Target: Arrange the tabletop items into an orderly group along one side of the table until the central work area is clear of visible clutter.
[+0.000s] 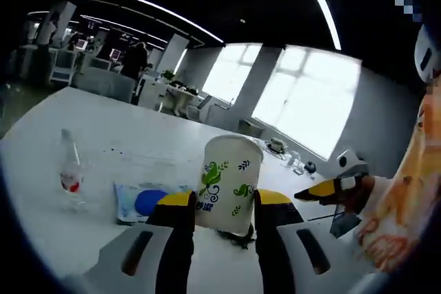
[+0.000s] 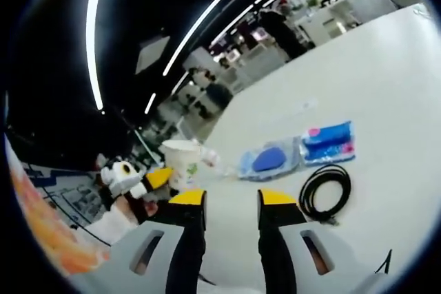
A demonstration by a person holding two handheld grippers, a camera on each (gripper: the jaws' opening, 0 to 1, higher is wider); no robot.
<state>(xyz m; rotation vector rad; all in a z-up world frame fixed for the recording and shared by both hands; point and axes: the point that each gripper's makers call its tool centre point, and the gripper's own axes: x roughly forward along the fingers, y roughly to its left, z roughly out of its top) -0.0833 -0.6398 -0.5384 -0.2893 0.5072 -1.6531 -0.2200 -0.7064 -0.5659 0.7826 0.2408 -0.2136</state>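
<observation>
The paper cup (image 1: 229, 182), white with green leaf prints, sits between the yellow-tipped jaws of my left gripper (image 1: 224, 201) in the left gripper view — the jaws press its sides, so I read it as clamped on the cup, held just above the white tabletop (image 1: 103, 149). Behind the cup a blue-and-white packet (image 1: 143, 201) lies flat, and further left a small clear bottle (image 1: 70, 170) with a red label stands upright. The other gripper (image 1: 331, 189) comes in from the right, near the cup. In the right gripper view my right gripper (image 2: 231, 201) hangs over bare tabletop with its jaws parted and nothing between them. Ahead lie the blue-and-white packet (image 2: 270, 160), a blue-and-pink packet (image 2: 329, 142) just beside it, and a coiled black cable (image 2: 325, 192) — nearer to me. At left the cup (image 2: 182, 162) shows in the left gripper (image 2: 148, 180).
</observation>
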